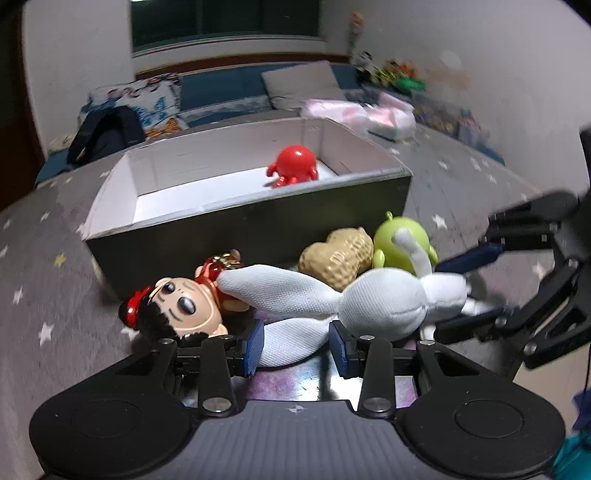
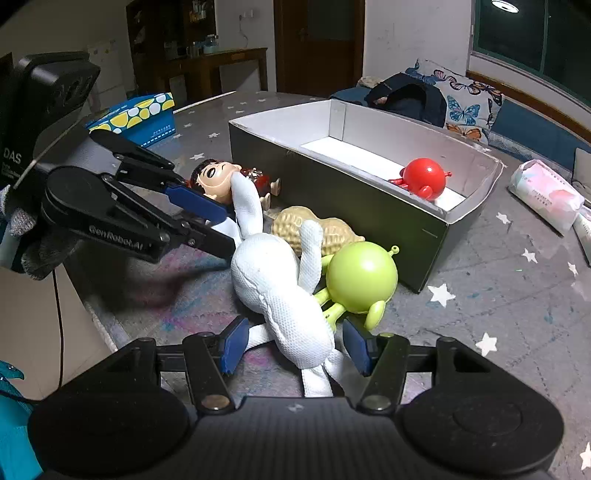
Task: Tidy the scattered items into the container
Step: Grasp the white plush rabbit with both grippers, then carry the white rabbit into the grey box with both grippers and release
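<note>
the white plush toy (image 2: 280,291) lies on the table at 6 o'clock of the open box (image 2: 436,225). the left gripper (image 1: 295,345) straddles one ear, jaws apart. the right gripper (image 2: 291,347) brackets its body; whether those pads press, i cannot tell. a red figure (image 1: 294,166) sits in the box.

Illumination is artificial and moderate. A ceiling lamp (image 2: 504,4) glows above and to the right of the right gripper (image 2: 295,345); the window (image 2: 535,40) beside it is dark. Glare spots sit on the green round toy (image 2: 362,273) and the red round toy (image 2: 424,177). A soft shadow lies under the left gripper (image 2: 218,225). The left wrist view is softer, with blurred clutter (image 1: 399,77) far ahead. Both views bend strongly and darken at the corners.
</note>
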`<act>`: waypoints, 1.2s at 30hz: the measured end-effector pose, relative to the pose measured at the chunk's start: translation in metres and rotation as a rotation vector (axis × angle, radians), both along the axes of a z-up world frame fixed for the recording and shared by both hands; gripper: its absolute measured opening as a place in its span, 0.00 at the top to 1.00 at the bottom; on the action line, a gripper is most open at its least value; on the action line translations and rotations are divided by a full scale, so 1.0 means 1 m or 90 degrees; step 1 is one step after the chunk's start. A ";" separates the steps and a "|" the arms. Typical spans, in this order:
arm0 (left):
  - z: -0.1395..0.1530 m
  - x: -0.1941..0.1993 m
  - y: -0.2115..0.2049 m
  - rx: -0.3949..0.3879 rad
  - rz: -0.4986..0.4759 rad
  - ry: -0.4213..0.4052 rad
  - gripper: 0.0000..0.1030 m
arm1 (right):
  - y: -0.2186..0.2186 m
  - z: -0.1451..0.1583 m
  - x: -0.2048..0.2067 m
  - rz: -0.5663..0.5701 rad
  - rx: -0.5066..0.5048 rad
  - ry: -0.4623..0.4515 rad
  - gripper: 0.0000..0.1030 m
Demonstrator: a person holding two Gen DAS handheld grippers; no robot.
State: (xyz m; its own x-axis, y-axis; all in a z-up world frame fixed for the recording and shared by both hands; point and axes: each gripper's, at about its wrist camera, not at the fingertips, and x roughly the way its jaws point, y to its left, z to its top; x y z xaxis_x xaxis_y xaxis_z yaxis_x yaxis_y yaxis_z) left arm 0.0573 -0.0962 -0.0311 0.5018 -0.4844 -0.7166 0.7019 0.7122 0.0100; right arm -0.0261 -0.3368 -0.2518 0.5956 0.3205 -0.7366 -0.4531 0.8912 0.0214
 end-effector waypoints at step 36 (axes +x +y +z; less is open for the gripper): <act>0.063 0.011 0.034 -0.250 0.055 0.046 0.96 | 0.004 0.062 0.000 0.013 -0.022 -0.120 0.71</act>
State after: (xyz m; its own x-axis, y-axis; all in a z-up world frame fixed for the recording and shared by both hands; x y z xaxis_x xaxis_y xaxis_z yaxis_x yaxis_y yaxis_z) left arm 0.0687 -0.0621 0.0315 0.5074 -0.6866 -0.5207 0.6288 0.7082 -0.3210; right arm -0.0257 -0.3329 -0.1895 0.7181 0.3098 -0.6232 -0.4638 0.8806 -0.0967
